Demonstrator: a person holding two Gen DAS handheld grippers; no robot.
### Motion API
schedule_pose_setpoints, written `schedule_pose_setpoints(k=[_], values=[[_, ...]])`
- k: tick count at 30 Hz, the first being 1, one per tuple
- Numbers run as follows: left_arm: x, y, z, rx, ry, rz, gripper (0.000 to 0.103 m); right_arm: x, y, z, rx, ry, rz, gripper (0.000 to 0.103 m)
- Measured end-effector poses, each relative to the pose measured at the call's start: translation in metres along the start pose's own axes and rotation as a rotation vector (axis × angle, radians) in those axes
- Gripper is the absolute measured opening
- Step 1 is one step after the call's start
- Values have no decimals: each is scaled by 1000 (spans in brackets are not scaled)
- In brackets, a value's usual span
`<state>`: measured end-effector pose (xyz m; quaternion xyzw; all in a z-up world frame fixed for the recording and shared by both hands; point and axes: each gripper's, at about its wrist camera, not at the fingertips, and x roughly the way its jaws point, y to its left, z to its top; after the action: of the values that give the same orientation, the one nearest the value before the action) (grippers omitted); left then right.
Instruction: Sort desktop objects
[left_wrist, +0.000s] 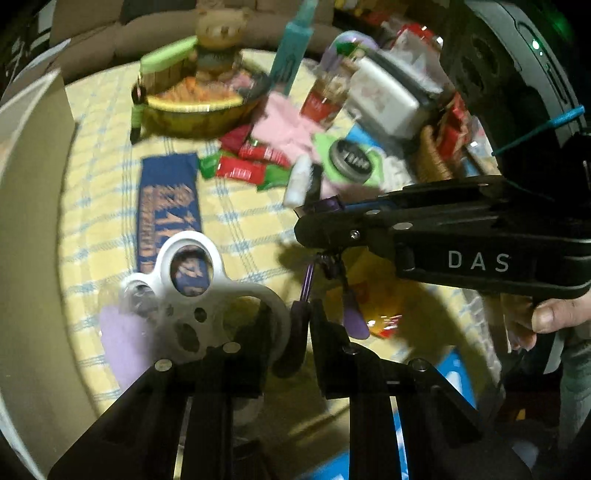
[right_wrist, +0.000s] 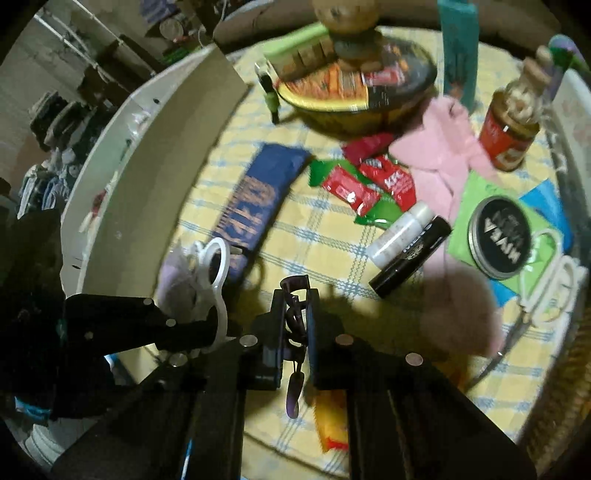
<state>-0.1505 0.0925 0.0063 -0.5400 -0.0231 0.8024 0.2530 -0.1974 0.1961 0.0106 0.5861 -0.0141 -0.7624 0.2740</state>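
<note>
My left gripper (left_wrist: 291, 325) is shut on a white plastic tool with ring-shaped holes (left_wrist: 192, 291), which has a lilac part wrapped in clear film at its left. The right wrist view shows that gripper (right_wrist: 210, 328) at lower left, pinching the white ringed tool (right_wrist: 218, 280) by its edge. My right gripper (right_wrist: 295, 306) is shut on a purple eyelash curler (right_wrist: 293, 369) whose handle hangs down between the fingers. In the left wrist view the right gripper (left_wrist: 314, 221) comes in from the right, and the curler (left_wrist: 332, 280) dangles below it. Both are above the yellow checked tablecloth (right_wrist: 317, 240).
On the cloth lie a blue packet (right_wrist: 255, 199), red and green sweet wrappers (right_wrist: 369, 184), a pink cloth (right_wrist: 443, 158), a white bottle (right_wrist: 400, 236), a black tube (right_wrist: 410, 258), a round tin (right_wrist: 498, 236), white-handled scissors (right_wrist: 546, 291) and a yellow packet (right_wrist: 332, 421). A snack basket (right_wrist: 354, 99) and jar (right_wrist: 509, 129) stand behind; a white box (right_wrist: 147, 166) is left.
</note>
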Motion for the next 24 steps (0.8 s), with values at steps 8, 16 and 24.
schedule_pose_setpoints(k=[8, 16, 24], values=[[-63, -8, 1, 55, -113, -27, 26, -54, 53, 15, -71, -42, -54, 10], [-110, 9, -1, 24, -232, -131, 52, -93, 114, 21, -148, -69, -146, 9], [-141, 36, -5, -50, -290, -202, 35, -90, 162, 28, -197, -69, -165, 8]])
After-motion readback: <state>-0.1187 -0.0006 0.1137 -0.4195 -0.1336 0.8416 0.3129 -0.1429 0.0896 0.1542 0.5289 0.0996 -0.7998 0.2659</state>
